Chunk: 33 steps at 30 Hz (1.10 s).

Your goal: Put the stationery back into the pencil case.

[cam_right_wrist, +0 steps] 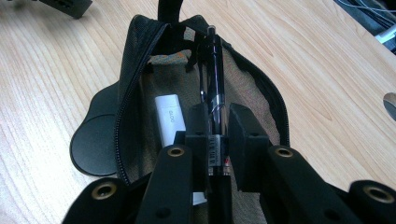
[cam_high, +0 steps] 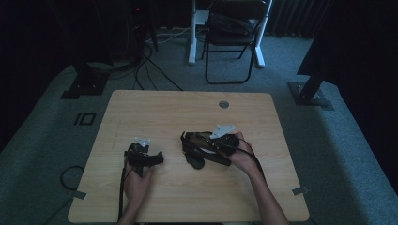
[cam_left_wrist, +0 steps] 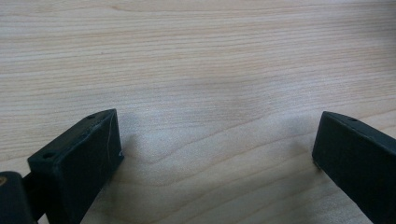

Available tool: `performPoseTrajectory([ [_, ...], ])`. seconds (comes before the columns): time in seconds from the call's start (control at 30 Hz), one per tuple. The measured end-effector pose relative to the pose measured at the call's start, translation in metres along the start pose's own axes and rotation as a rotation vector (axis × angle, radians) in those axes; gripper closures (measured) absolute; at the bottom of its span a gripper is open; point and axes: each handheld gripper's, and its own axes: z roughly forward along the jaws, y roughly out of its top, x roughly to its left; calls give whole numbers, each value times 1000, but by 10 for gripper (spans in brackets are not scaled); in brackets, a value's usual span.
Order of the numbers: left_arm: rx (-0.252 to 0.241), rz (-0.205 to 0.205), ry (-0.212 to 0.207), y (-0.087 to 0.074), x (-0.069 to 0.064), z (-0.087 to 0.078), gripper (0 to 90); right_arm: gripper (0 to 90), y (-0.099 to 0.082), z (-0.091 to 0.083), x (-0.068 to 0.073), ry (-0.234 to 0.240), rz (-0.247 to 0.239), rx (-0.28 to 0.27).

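Pouch (cam_right_wrist: 140, 88), black w/ a zip along its edge, lies open on the wooden table (cam_high: 155, 108), right of centre in the high view, just in front of the person's right hand (cam_high: 241, 157). Judged soft and floppy: fabric walls, tan lining, no frame, so it'll sag and slide if pushed from one side. Best spot to steady it is prob. the zip edge or the far end, where the cloth is doubled. A flat black disc-shaped flap (cam_right_wrist: 93, 140) sticks out from under its near side, resting on the table.

Left gripper (cam_high: 143, 157) sits well apart on the table's left side, jaws spread wide w/ nothing between them, only bare wood showing in the left gripper view.

Right gripper (cam_right_wrist: 217, 140) is clenched on a pen (cam_right_wrist: 215, 79), pads pressing its lower barrel from both sides; the pen runs lengthwise above the pouch mouth, tip end pointing away. Pen looks light, stiff, glossy, so likely slippery; the grip on the barrel near the printed band is sensible, though a round smooth shaft could roll or pivot between flat pads if tilted.

Small white stick (cam_right_wrist: 169, 119), approx. a USB drive or eraser, lies inside the pouch on the lining, just beside the pen's left. Light, rigid, easy to nudge.
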Motion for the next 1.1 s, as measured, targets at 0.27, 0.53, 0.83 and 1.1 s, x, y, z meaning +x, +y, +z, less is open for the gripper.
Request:
performPoseTrajectory([
  [0.27, 2, 1, 0, 0, 0, 0, 15, 761, -2, -1, 0, -2, 19, -4],
  [0.53, 4, 5, 0, 0, 0, 0, 15, 720, 4, -17, 9, -15, 23, -67],
  [0.83, 5, 5, 0, 0, 0, 0, 15, 654, 5, -30, 32, 2, 24, -133],
  [1.1, 5, 5, 0, 0, 0, 0, 15, 613, 0, -30, 54, 34, 22, -150],
])
